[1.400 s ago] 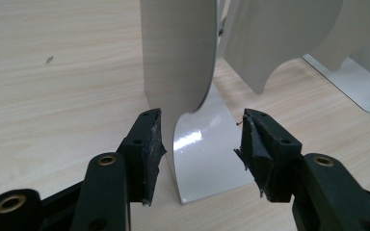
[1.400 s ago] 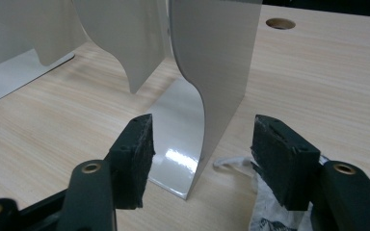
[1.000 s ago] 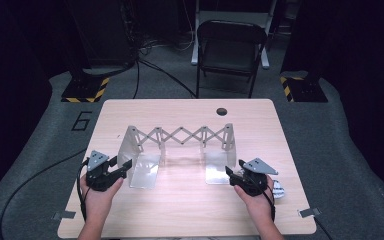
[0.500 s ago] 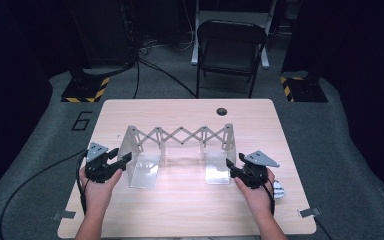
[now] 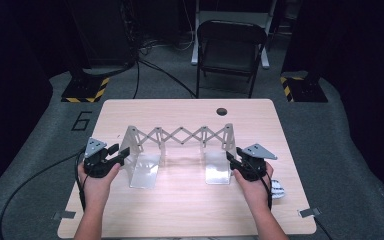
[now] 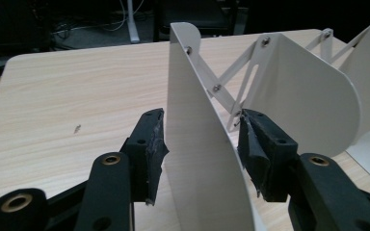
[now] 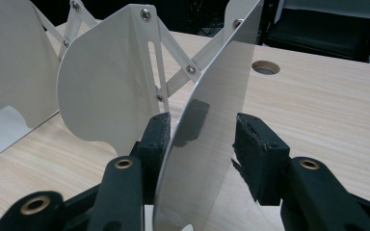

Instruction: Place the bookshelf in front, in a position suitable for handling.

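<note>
The white metal expandable book rack (image 5: 180,150) stands stretched at bench (image 5: 180,210) centre; left tool (image 5: 114,157) at nine o'clock and right tool (image 5: 234,159) at three straddle its end plates, jaws just closing, not yet clamped.

My left gripper (image 5: 114,159) and right gripper (image 5: 236,159) at opposite rack (image 5: 180,137) ends, jaws closing (pads not pressing), forearms low
</note>
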`<state>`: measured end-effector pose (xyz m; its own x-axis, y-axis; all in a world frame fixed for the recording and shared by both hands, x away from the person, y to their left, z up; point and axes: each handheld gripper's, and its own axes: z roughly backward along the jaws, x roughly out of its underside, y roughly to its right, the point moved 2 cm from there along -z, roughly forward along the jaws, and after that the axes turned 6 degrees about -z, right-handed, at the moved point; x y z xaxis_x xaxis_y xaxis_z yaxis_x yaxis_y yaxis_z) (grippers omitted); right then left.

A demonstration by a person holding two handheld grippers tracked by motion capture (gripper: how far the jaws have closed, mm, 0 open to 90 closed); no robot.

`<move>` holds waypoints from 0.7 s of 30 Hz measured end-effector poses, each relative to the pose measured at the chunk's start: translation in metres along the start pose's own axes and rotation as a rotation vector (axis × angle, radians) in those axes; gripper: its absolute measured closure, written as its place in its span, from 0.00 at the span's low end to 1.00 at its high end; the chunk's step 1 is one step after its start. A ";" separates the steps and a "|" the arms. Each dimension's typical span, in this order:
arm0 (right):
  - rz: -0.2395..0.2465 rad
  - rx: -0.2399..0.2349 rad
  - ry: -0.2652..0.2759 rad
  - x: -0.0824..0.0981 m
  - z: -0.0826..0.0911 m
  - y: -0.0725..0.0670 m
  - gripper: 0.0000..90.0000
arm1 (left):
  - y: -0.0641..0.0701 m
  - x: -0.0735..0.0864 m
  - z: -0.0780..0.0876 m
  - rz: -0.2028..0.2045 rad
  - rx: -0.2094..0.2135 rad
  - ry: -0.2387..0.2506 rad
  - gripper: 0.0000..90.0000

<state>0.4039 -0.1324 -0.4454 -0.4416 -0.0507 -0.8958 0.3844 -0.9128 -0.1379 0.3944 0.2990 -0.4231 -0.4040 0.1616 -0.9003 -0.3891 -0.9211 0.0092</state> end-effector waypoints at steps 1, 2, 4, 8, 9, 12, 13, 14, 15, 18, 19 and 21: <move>0.000 0.000 0.000 0.000 0.000 0.000 0.63 | 0.000 0.000 0.000 0.000 0.000 0.000 0.57; -0.001 0.008 0.004 0.000 0.001 0.001 0.62 | -0.001 -0.001 0.000 -0.007 0.001 -0.001 0.57; -0.014 -0.006 0.010 0.000 0.001 0.003 0.64 | -0.001 0.000 0.001 -0.015 -0.013 0.007 0.57; -0.018 -0.005 0.011 0.002 0.002 0.006 0.68 | -0.001 0.004 0.002 -0.015 0.018 0.021 0.63; -0.018 -0.009 0.011 0.002 0.002 0.006 0.68 | 0.000 0.005 0.001 -0.017 0.029 -0.001 0.66; -0.016 -0.016 0.003 0.002 -0.001 0.006 0.70 | 0.003 0.007 -0.003 -0.027 0.021 -0.019 0.67; -0.023 -0.021 -0.001 0.002 -0.001 0.006 0.73 | 0.004 0.007 -0.004 -0.032 0.017 -0.027 0.68; -0.032 -0.031 0.000 0.002 -0.002 0.006 0.74 | 0.005 0.008 -0.005 -0.038 0.009 -0.036 0.69; -0.031 -0.028 0.002 0.002 -0.002 0.005 0.75 | 0.006 0.009 -0.006 -0.040 0.005 -0.049 0.71; -0.022 0.001 0.003 0.003 -0.002 0.005 0.80 | 0.007 0.011 -0.006 -0.035 -0.002 -0.047 0.78; -0.022 0.001 0.003 0.003 -0.002 0.005 0.80 | 0.007 0.011 -0.006 -0.035 -0.002 -0.047 0.80; -0.030 0.018 0.006 0.003 0.000 0.007 0.86 | 0.007 0.011 -0.007 -0.045 -0.023 -0.059 0.86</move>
<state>0.4057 -0.1393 -0.4491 -0.4480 -0.0209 -0.8938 0.3560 -0.9212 -0.1570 0.3928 0.2921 -0.4362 -0.4344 0.2233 -0.8726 -0.3897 -0.9200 -0.0415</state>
